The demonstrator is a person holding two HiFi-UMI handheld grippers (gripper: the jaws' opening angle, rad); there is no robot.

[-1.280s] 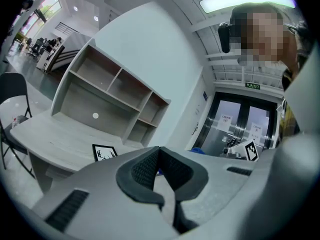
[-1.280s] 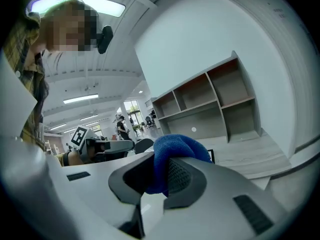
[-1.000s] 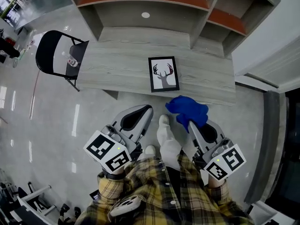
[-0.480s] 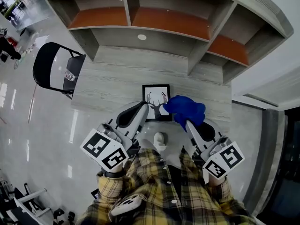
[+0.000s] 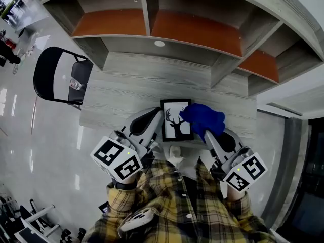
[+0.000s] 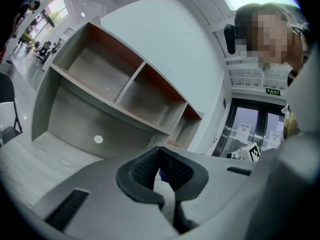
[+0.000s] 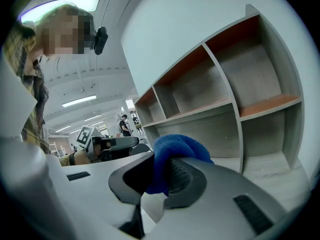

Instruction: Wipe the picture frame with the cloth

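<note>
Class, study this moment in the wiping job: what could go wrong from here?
1. The picture frame lies flat and loose near the desk's front edge. The left gripper, shut and empty, is beside it rather than steadying it, so a wipe could slide it off.
2. The blue cloth is a bunched wad in the right gripper. The hard jaw tips might scrape the frame's face.
</note>
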